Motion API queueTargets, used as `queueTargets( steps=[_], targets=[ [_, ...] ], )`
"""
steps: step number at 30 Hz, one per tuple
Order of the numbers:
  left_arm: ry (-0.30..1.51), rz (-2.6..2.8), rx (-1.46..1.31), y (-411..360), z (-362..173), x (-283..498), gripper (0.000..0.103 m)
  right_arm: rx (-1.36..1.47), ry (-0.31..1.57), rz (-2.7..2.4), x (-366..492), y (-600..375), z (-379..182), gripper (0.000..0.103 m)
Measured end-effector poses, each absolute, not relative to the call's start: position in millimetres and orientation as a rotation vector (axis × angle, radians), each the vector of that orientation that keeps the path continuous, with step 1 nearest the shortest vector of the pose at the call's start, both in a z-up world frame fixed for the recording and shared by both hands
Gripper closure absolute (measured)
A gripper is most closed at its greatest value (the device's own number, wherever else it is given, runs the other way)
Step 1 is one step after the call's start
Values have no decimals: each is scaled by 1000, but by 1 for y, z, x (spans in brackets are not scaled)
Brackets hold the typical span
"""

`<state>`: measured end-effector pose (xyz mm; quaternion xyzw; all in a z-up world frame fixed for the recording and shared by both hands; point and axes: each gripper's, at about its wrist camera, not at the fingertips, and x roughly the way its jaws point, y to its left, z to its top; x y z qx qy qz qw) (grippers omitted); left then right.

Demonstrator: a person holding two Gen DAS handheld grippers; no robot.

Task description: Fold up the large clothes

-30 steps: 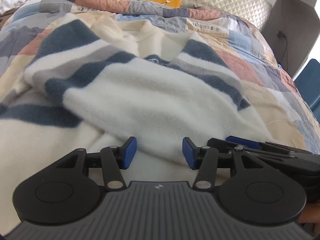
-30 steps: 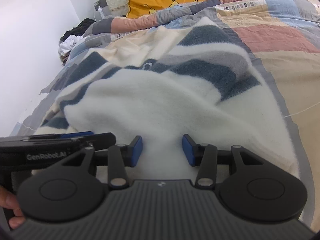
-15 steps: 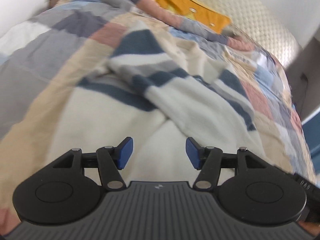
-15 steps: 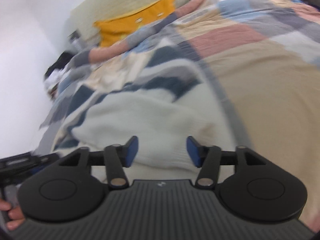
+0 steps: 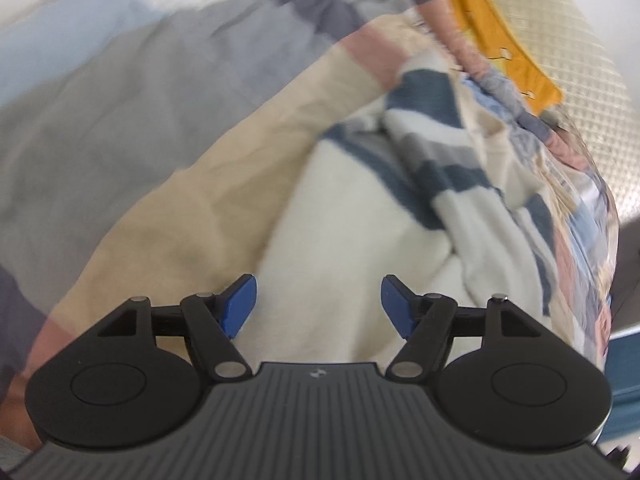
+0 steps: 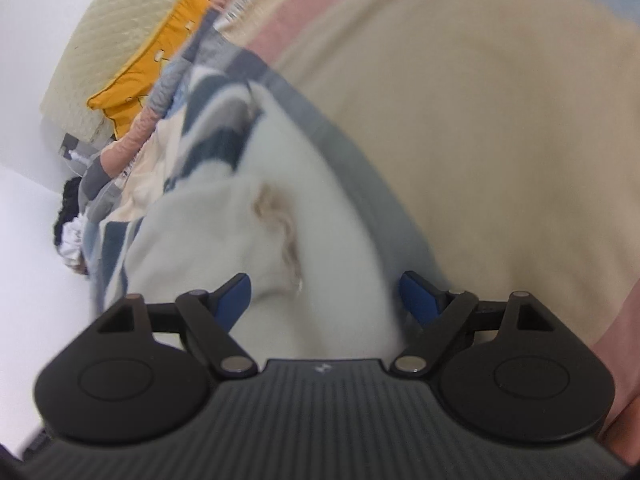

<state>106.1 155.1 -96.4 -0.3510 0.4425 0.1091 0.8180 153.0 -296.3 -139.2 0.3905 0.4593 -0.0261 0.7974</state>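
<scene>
While both pictures are blurry, the big fluffy sweater (image 5: pixel 360 216) is easy to see, lying on the bed (image 5: pixel 168 216). It is soft and fuzzy, mostly creamy white near the claws, with dark blue and grey stripes at its far end. It is bunched up in thick folds, not flat. In the right wrist view the sweater (image 6: pixel 320 216) is showing a small brownish patch in the white part, too blurry to tell what it is.

The bed is wearing a patchwork cover (image 6: pixel 500 120) with tan, pink, grey and light blue squares. At the far end a yellow pillow (image 5: pixel 500 36) is leaning by a pale quilted headboard (image 5: pixel 560 40). A dark heap of clothes (image 6: pixel 72 216) is sitting at the far left of the right wrist view.

The left claw (image 5: pixel 318 306) is pointing down over the white near part of the sweater. Its blue fingers (image 5: pixel 240 304) are spreading apart and are not pinching the cloth. The right claw (image 6: pixel 326 300) is opening wide too, with white fluff showing between its fingers but nothing being squeezed.
</scene>
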Motion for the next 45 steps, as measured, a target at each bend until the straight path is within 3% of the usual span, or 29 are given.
queueTargets(
  steps=[17, 27, 41, 45],
  targets=[
    [1002, 183, -843, 155, -118, 107, 24, 957, 955, 324, 158, -267, -127, 16],
    [960, -12, -902, 145, -105, 103, 24, 964, 1047, 163, 157, -275, -149, 18],
    [1142, 106, -764, 132, -129, 117, 24, 989, 1084, 199, 155, -270, -159, 20],
    [1084, -27, -895, 136, -128, 115, 24, 1066, 1038, 264, 152, -271, -157, 20]
  ],
)
